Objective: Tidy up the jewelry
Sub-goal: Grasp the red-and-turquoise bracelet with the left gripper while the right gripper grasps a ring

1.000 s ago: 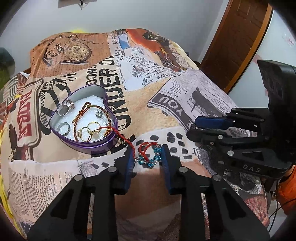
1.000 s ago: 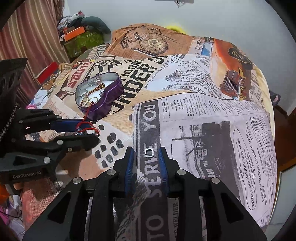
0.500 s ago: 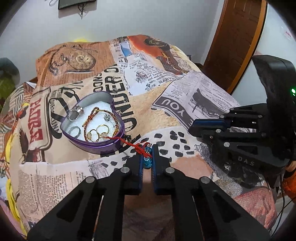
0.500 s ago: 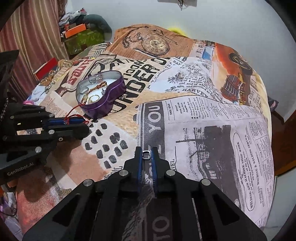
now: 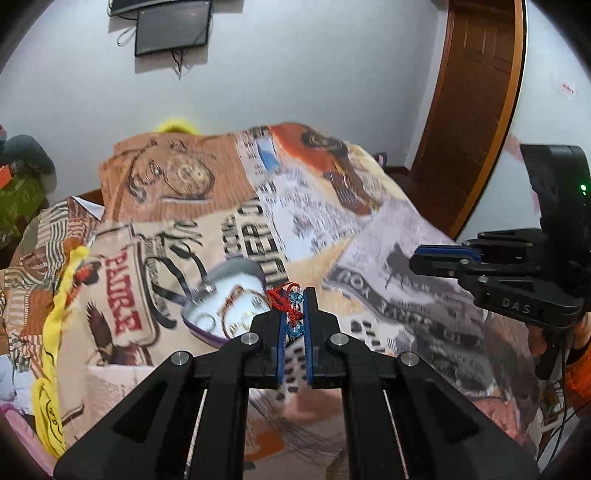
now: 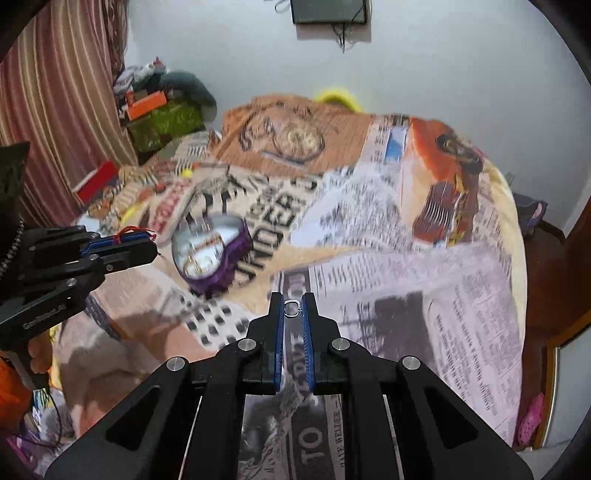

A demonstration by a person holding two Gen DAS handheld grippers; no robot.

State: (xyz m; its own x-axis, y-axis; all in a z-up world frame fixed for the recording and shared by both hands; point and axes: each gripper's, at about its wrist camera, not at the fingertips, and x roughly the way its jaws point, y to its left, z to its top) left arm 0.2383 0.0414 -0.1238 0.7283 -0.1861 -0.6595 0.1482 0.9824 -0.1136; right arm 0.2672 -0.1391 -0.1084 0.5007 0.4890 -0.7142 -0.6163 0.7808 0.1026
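Note:
My left gripper is shut on a red cord bracelet with blue beads and holds it up off the bed. Just behind its tips lies the purple heart-shaped tin, white inside, with rings and a bracelet in it. My right gripper is shut on a small silver ring, lifted above the newspaper-print cover. In the right wrist view the tin lies to the left of centre, and the left gripper hangs beside it with the red cord at its tips. The right gripper shows at the right of the left wrist view.
A bedspread printed with newspaper and vintage pictures covers the whole bed. A brown door stands at the right, a striped curtain and piled things at the left. A dark screen hangs on the white wall.
Both grippers closed, the left on the beaded bracelet and the right on the ring, then both rose off the bedspread with them. The views now tilt up toward the wall.

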